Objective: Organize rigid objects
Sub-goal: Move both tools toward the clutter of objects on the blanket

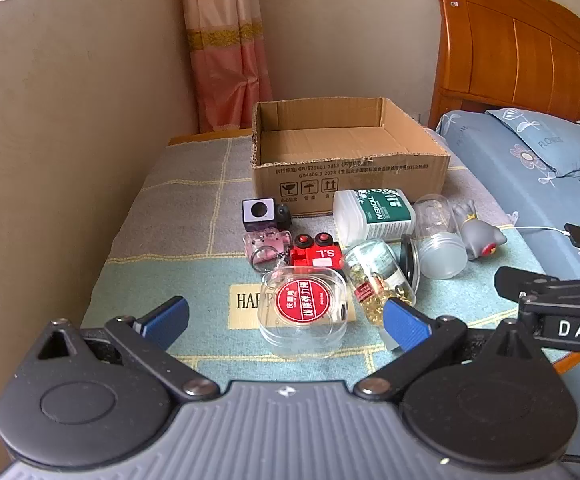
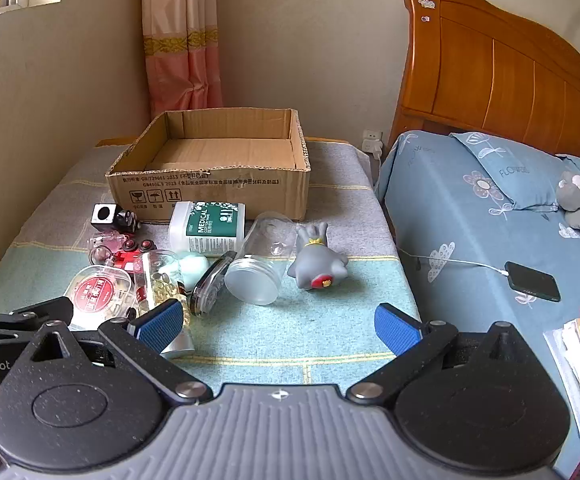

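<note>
Cardboard box (image 1: 350, 160), shallow and open on top, with a corrugated brown wall and printed symbols, stands far ahead of both pairs of fingers, at the back of a woven cloth (image 1: 162, 216) with grey and pale green squares.

Left gripper (image 1: 286, 322) has its blue ribbed pads spread wide and holds nothing. Between and just ahead of its fingers lies a clear rounded plastic case (image 1: 304, 314) with a round red label. Near the right finger a clear jar of yellow capsules (image 1: 378, 284) lies on its side. Further ahead are a red blocky toy (image 1: 316, 256) with two round buttons, a pink transparent keychain (image 1: 266, 242) with a metal ring, and a small white-faced cube (image 1: 259, 211).

Right gripper (image 2: 280, 326) is also spread wide and empty; only cloth lies between its fingers. Ahead of them a frosted cylindrical jar (image 2: 260, 266) lies on its side, and beside it a smooth grey rubber figure (image 2: 320, 262). A white bottle (image 2: 208, 226) with a green label lies just before the box.
</note>
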Action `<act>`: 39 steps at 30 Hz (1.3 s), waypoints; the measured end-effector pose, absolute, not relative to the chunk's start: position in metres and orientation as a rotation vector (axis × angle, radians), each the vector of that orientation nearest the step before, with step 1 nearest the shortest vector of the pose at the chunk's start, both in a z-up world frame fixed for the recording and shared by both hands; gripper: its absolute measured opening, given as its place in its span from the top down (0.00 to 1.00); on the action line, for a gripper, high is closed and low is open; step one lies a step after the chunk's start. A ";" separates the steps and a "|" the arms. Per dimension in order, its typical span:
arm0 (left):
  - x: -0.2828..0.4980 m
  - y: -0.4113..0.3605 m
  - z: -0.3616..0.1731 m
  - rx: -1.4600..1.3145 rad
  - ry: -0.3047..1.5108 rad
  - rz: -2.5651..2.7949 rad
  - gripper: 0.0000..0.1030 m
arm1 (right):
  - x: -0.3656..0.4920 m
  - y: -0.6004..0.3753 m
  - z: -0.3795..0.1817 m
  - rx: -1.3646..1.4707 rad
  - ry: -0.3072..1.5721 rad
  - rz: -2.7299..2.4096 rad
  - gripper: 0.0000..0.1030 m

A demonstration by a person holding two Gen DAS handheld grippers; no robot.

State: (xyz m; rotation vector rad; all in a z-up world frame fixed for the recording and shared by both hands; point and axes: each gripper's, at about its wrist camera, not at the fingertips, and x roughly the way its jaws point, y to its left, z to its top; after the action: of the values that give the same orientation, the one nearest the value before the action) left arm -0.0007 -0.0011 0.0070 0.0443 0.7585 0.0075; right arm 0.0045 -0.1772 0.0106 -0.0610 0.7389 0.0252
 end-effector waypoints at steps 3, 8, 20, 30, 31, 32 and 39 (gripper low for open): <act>-0.001 -0.001 0.007 0.043 0.758 0.006 0.01 | 0.004 -0.178 0.011 -0.062 0.738 0.025 0.00; -0.001 0.000 0.006 0.041 0.759 -0.002 0.01 | 0.004 -0.178 0.010 -0.060 0.736 0.023 0.00; 0.002 0.001 0.005 0.052 0.744 -0.017 0.01 | 0.003 -0.178 0.009 -0.063 0.718 0.037 0.00; 0.008 0.004 0.000 0.074 0.713 -0.086 0.01 | 0.006 -0.178 0.008 -0.084 0.674 0.073 0.00; 0.008 0.006 -0.002 0.071 0.709 -0.094 0.01 | 0.006 -0.179 0.008 -0.086 0.668 0.076 0.00; 0.009 0.008 -0.003 0.066 0.703 -0.104 0.01 | 0.006 -0.179 0.008 -0.091 0.663 0.080 0.00; 0.020 0.014 -0.015 0.074 0.721 -0.121 0.01 | 0.012 -0.187 0.001 -0.112 0.652 0.096 0.00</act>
State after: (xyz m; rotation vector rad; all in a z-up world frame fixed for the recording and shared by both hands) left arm 0.0199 0.0139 -0.0147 0.0741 0.7213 -0.1213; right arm 0.0121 -0.1872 0.0008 -0.1117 0.6524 0.0955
